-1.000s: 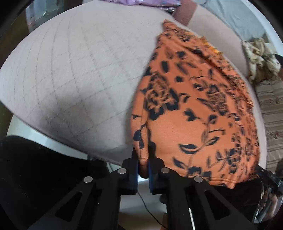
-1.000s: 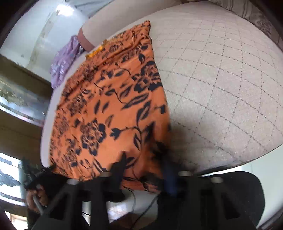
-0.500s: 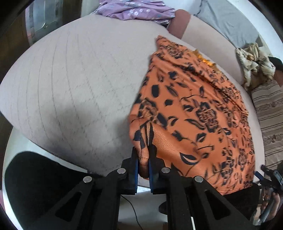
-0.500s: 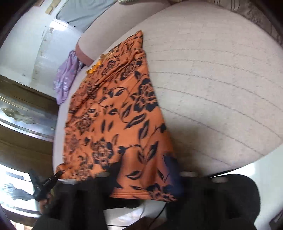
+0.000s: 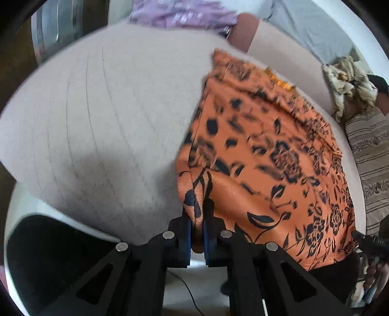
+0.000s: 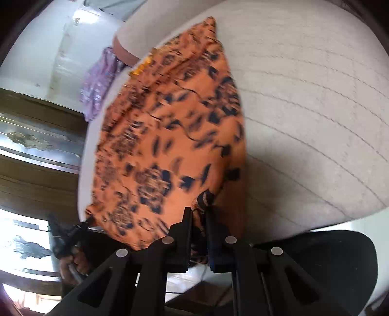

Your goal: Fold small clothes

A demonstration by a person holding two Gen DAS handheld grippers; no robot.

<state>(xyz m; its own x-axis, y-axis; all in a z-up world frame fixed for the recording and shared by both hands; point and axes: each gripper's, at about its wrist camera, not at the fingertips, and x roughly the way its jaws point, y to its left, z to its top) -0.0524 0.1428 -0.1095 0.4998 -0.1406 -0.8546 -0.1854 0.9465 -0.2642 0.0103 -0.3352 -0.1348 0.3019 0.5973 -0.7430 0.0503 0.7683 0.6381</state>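
A pale quilted cushion surface (image 5: 102,116), stitched in a diamond grid, fills the left. One orange garment (image 5: 267,155), thin cloth printed with black flowers and leaves, lies on its right part, long axis running from the near edge toward the far backrest. The left gripper (image 5: 198,218) is pinched on the garment's near left corner; the right gripper (image 6: 199,214) is pinched on its near right corner. One crumpled purple cloth (image 5: 180,14) lies at the far edge, one cream patterned cloth (image 5: 350,82) far right.
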